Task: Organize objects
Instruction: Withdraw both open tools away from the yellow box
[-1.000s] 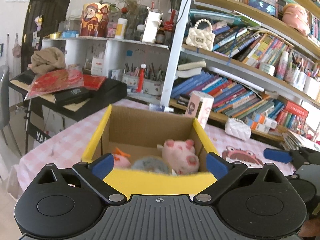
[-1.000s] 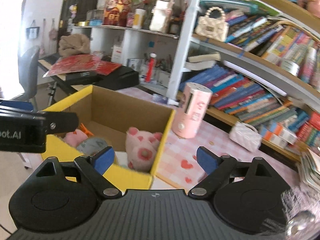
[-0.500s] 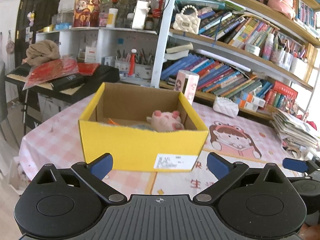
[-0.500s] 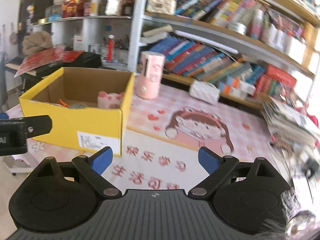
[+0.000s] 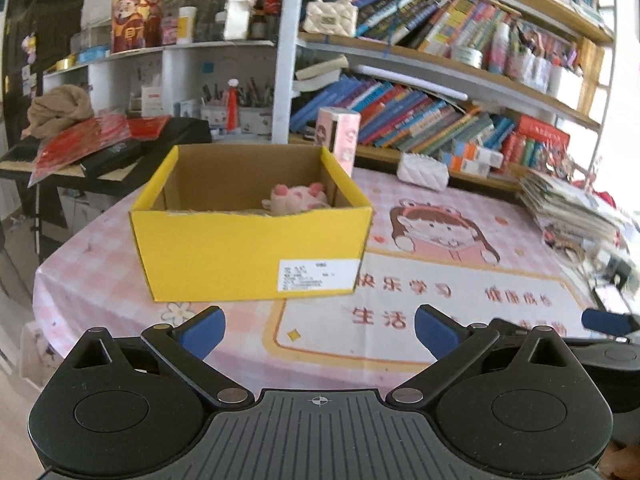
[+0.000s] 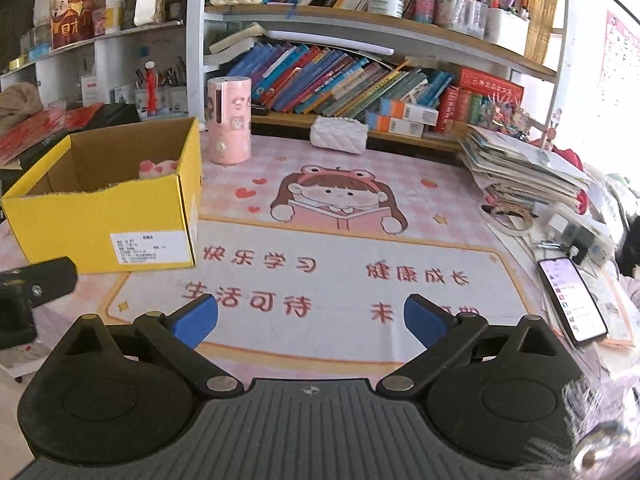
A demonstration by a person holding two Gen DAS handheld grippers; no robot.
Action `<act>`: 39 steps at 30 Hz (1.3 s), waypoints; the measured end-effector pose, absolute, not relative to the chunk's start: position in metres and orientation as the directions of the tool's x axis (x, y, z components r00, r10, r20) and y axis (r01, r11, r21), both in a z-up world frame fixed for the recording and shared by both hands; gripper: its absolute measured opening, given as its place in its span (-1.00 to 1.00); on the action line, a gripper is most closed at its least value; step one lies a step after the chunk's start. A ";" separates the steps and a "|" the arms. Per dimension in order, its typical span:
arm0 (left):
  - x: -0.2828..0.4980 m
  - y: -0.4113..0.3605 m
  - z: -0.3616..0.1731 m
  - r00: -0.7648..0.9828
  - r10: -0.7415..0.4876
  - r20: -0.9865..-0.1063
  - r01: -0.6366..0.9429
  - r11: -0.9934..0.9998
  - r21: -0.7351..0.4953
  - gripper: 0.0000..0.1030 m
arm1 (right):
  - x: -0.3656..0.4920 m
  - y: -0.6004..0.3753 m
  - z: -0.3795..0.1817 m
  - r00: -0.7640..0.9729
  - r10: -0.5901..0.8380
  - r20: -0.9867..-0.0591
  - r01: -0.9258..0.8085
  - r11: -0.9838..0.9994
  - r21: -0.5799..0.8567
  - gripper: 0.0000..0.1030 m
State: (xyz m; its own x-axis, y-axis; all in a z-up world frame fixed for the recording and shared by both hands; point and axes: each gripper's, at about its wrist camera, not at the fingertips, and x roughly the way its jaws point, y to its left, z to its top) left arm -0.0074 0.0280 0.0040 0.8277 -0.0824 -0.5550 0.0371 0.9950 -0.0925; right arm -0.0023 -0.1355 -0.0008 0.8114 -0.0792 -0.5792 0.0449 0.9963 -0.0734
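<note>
A yellow cardboard box [image 5: 248, 252] [image 6: 100, 224] stands open on the pink cartoon tablecloth [image 5: 440, 280] [image 6: 340, 264]. Inside it a pink plush pig [image 5: 296, 198] [image 6: 158, 168] peeks over the rim; other toys in the box are hidden. My left gripper [image 5: 320, 330] hangs open in front of the box, well back from it, with nothing between its blue pads [image 5: 202, 330]. My right gripper [image 6: 310, 318] is over the bare cloth to the right of the box, its jaws opening wide and empty. Its blue tip [image 5: 606, 322] shows at the left wrist view's right edge.
A pink cylindrical device [image 6: 229, 120] and a white quilted pouch [image 6: 339, 135] stand behind the box by the bookshelf [image 6: 360, 80]. A stack of papers [image 6: 520, 172], a phone [image 6: 572, 298] and small clutter fill the table's right side. A keyboard with red packets [image 5: 92, 140] lies left.
Both grippers have pulled back from over the box toward the table's near edge. The right one swung right and its jaws widened; the box now sits farther away.
</note>
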 end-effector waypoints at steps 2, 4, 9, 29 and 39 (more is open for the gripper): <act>-0.011 0.023 0.004 0.827 -0.082 -0.556 0.049 0.996 -0.076 0.98 | -0.008 -0.136 -0.001 0.812 -0.087 -0.577 0.052 0.996 -0.077 0.96; -0.013 0.021 0.004 0.828 -0.078 -0.556 0.050 0.997 -0.066 0.98 | -0.011 -0.138 -0.001 0.811 -0.098 -0.577 0.062 0.995 -0.082 0.97; -0.015 0.013 0.003 0.823 -0.050 -0.566 0.037 0.999 -0.034 0.98 | -0.022 -0.143 -0.004 0.804 -0.119 -0.583 0.086 0.993 -0.085 0.97; -0.007 -0.032 -0.002 0.816 0.012 -0.578 0.044 0.996 0.082 0.98 | -0.028 -0.171 -0.012 0.757 -0.262 -0.599 0.259 0.961 -0.093 0.97; -0.007 -0.037 -0.006 0.799 0.047 -0.600 0.027 0.993 0.114 0.98 | -0.026 -0.175 -0.018 0.739 -0.254 -0.623 0.254 0.963 -0.091 0.97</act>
State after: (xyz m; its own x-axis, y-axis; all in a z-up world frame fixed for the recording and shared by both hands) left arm -0.0071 -0.0367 -0.0061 0.7988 0.0466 -0.5998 0.0274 0.9932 0.1136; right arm -0.0256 -0.1746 -0.0179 0.7394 -0.2541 -0.6234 0.2544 0.9628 -0.0908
